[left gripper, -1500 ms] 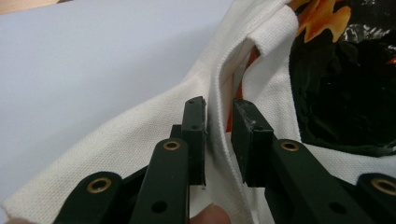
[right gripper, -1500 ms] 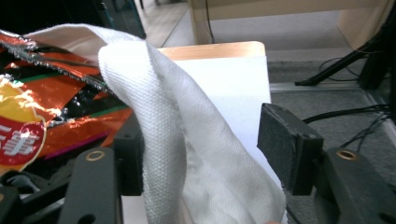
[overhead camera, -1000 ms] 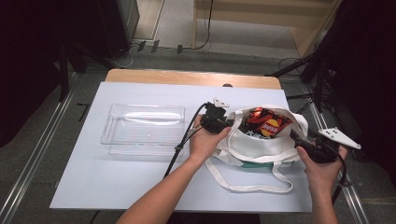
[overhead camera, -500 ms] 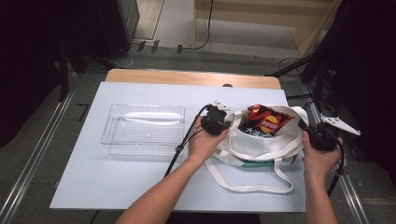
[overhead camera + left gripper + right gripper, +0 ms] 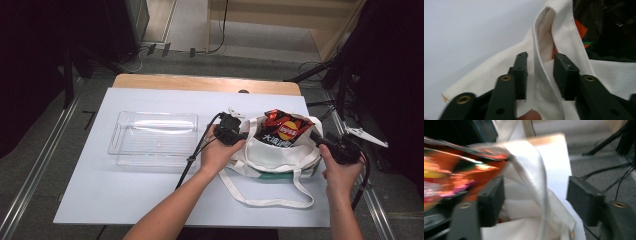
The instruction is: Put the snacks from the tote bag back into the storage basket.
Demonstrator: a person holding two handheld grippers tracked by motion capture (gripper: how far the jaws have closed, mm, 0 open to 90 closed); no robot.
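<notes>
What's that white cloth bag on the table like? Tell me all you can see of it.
The tote bag looks like off-white woven canvas with long loop handles lying on the white table toward the person. It lies slumped, mouth open. A red-and-black snack packet sticks out. The left gripper and right gripper each straddle an edge of its rim, jaws apart, having just been opening.

chip bag blurred; lower part hidden in tote bag.

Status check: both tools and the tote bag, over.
Left tool open, astride tote bag rim. Right tool open at opposite rim, jaws just widened. Chip bag stands in the mouth. Clear tray empty.
</notes>
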